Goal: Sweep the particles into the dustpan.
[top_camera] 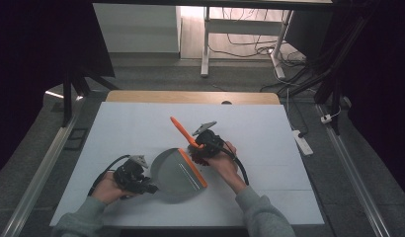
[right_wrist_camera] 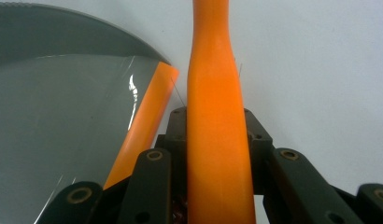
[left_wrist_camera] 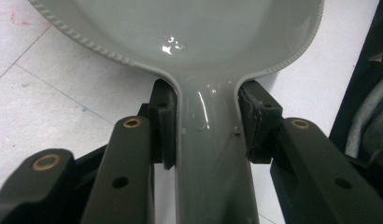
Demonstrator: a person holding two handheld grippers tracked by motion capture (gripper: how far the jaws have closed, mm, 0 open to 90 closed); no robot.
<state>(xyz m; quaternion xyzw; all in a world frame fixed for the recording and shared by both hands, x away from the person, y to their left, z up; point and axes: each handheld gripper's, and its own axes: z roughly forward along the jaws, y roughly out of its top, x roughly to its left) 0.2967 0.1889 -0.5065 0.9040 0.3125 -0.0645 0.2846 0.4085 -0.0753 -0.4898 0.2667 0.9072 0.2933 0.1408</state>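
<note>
White table (top_camera: 269, 148) carries dustpan (top_camera: 173, 175), orange brush (top_camera: 180, 129).

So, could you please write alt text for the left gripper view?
The left gripper is shut on the neck of a glossy grey dustpan, its black pads pressing either side. The pan's ribbed-edged scoop lies ahead on the white table.

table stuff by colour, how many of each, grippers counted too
grey: 1, the dustpan
orange: 1, the brush handle
black: 2, the left gripper shut on the dustpan's handle, the right gripper shut on the brush handle
total: 4
</note>
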